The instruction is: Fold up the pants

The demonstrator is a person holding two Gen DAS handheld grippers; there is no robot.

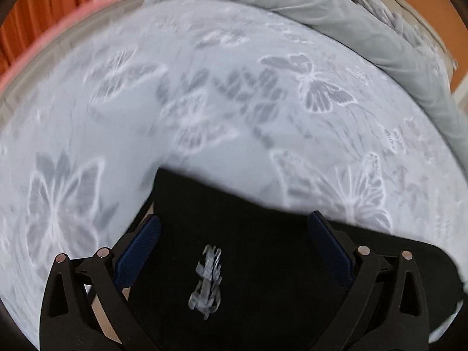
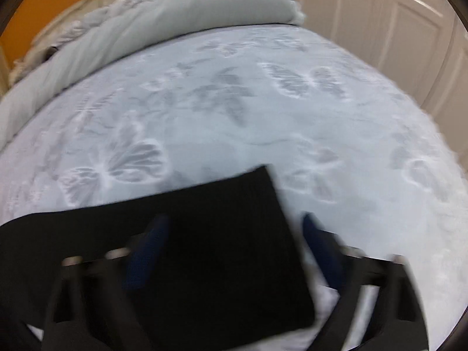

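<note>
— How are the fingers standing on each tool?

— The blue pads (image 1: 140,251) of the left gripper (image 1: 234,228) are standing wide apart, one on either side of the black pants (image 1: 263,263). The cloth is filling the gap between them, and no pad is pressing on it. The tool is tilting down over the garment, looking forward across the bed.

— And the other one?

— The right gripper (image 2: 234,228) is spread just as wide. Its view is blurring, but one blue finger (image 2: 318,242) is showing over the bedsheet (image 2: 321,122), just beside the cloth's edge, while the other is sitting over the black fabric. A squared-off end of the pants (image 2: 222,248) is lying between and ahead of the fingers, its far corner reaching just beyond the fingertips.

— How many of each thing is showing?

— One pair of pants, lying on the bedsheet (image 1: 204,93) in both views. One pale printed logo (image 1: 207,280) is showing on the fabric, midway between the left fingers and nearer the camera than their tips. One butterfly-patterned sheet is covering the bed, and one rolled grey duvet (image 1: 321,8) is lying well beyond the fingertips, along the far edge; the right view is showing the duvet (image 2: 175,14) too. Two grippers, four fingers.

— Anything behind the bed?

— An orange curtain (image 1: 44,8) far left of the left fingers, and white panelled doors (image 2: 380,14) far right of the right ones.
</note>
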